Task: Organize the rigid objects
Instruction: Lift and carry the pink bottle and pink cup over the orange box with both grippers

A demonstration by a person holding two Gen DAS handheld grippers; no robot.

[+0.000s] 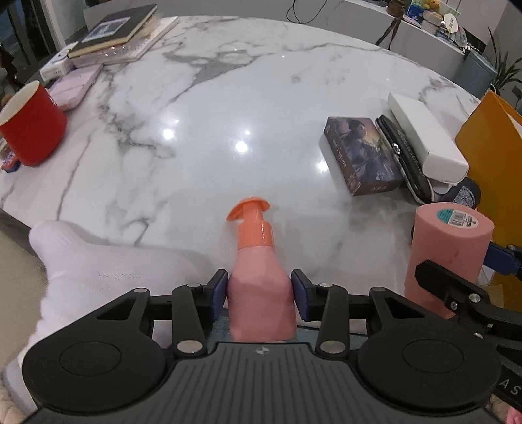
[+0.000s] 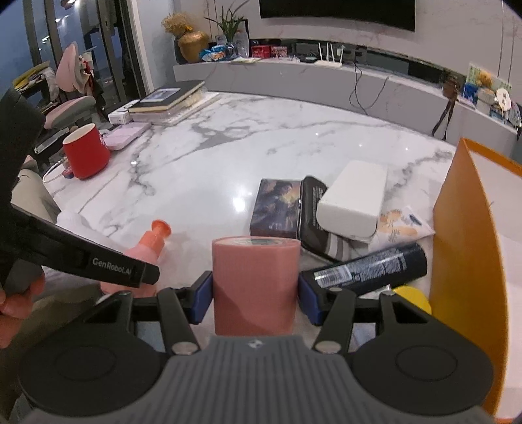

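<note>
A pink pump bottle (image 1: 257,261) with an orange pump head lies along my left gripper (image 1: 259,287), whose blue pads press both of its sides just above the marble table (image 1: 228,114). The same bottle (image 2: 146,248) shows at the left of the right wrist view, partly hidden behind the left gripper's black arm. My right gripper (image 2: 255,293) is shut on a pink cylinder (image 2: 255,270) with a label on its top end. In the left wrist view, that cylinder (image 1: 450,241) hangs at the right.
A picture box (image 1: 362,150), a black case (image 1: 404,156) and a white box (image 1: 424,137) lie at the right beside an orange bag (image 2: 463,228). A dark spray can (image 2: 372,264) lies near it. A red mug (image 1: 31,127), stacked books (image 1: 117,29) and white cloth (image 1: 98,261) are left.
</note>
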